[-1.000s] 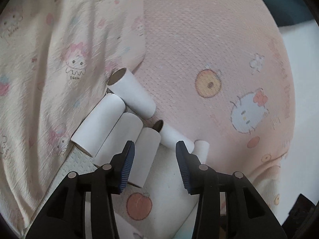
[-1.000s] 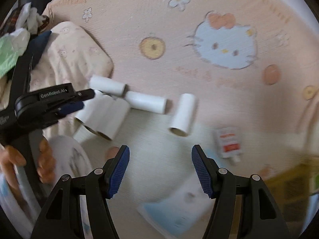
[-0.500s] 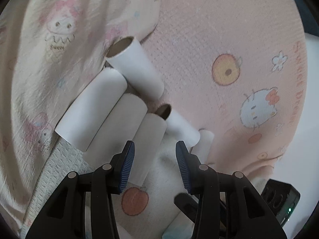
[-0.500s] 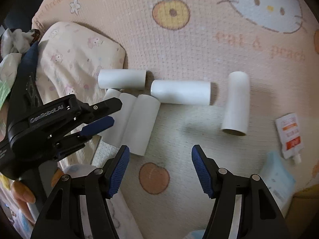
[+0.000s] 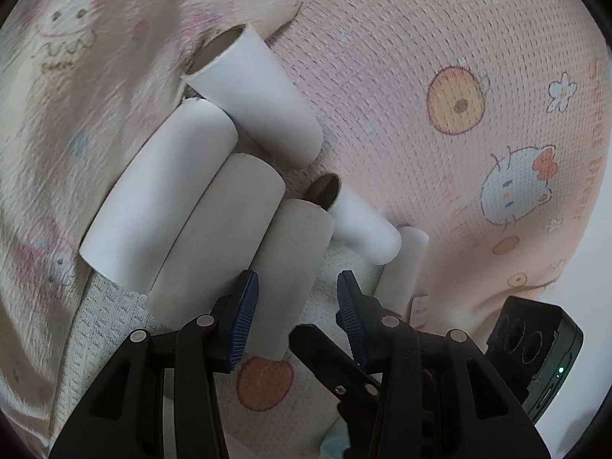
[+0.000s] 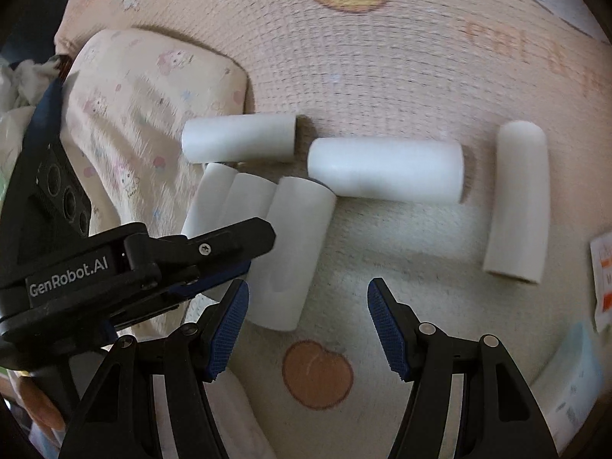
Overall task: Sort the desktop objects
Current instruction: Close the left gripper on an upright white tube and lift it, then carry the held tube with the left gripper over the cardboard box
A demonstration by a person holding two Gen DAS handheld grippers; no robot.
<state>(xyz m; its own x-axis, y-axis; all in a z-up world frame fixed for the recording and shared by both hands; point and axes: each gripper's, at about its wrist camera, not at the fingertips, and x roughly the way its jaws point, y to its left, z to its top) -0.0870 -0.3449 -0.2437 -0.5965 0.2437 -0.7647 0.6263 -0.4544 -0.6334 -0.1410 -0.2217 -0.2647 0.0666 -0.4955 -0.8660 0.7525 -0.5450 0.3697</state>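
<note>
step: approach | change: both my claws have dropped nearer the cardboard tubes (image 5: 229, 210), frame centre | left claw (image 5: 294, 306) released, over the nearest tube (image 5: 294, 267) | right claw (image 6: 306, 313) released, empty | next: probably pick.

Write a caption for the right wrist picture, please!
Open right gripper hovers over six white cardboard tubes on a peach-print blanket.
</note>
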